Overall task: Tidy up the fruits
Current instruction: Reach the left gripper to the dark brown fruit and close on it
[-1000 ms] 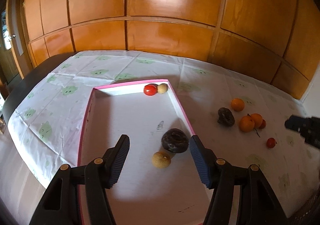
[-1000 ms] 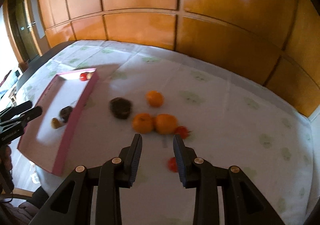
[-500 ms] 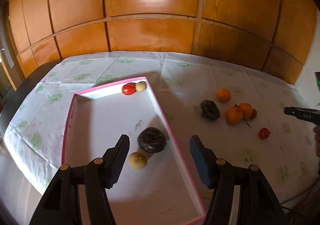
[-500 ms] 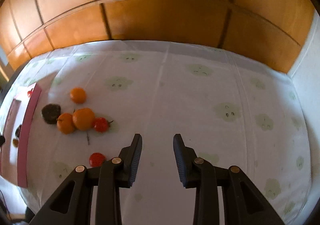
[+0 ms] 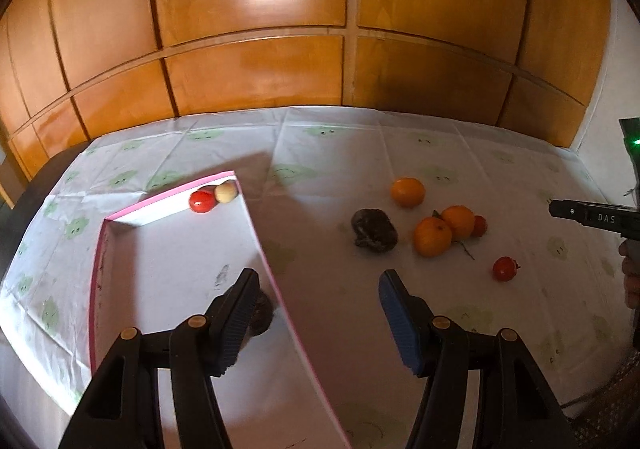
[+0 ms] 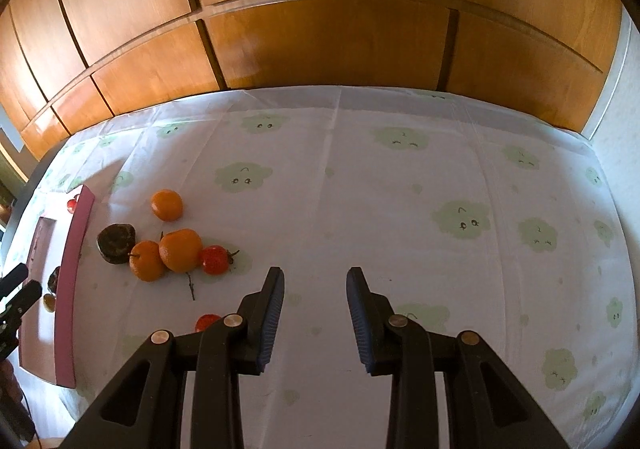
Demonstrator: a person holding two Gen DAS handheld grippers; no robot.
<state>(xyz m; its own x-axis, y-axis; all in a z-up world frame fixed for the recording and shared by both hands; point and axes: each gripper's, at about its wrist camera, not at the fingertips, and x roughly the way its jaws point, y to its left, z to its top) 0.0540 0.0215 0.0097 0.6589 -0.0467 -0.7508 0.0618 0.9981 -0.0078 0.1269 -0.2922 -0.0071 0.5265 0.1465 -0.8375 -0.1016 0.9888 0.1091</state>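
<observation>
A pink-rimmed white tray (image 5: 276, 281) lies on the left of the cloth. A red tomato (image 5: 202, 202) and a pale fruit (image 5: 226, 192) sit in its far corner. My left gripper (image 5: 318, 281) hangs open and empty astride the tray's right rim, and its left finger half hides a dark fruit (image 5: 262, 315). Loose on the cloth are a dark fruit (image 6: 116, 242), three oranges (image 6: 167, 204) (image 6: 147, 260) (image 6: 181, 250) and two tomatoes (image 6: 214, 259) (image 6: 206, 322). My right gripper (image 6: 315, 275), jaws narrowly apart and empty, is right of the loose fruit.
A wood-panelled wall (image 5: 320, 69) stands behind the table. The white cloth with green cloud prints (image 6: 440, 189) stretches wide to the right of the fruits. A small twig (image 6: 191, 286) lies near the oranges. A person's hand (image 5: 630, 273) shows at the right edge.
My left gripper has slid right, from over the tray's inside to over its right rim. The right gripper swung right, away from the fruit cluster, then held still. Both openings are unchanged.
</observation>
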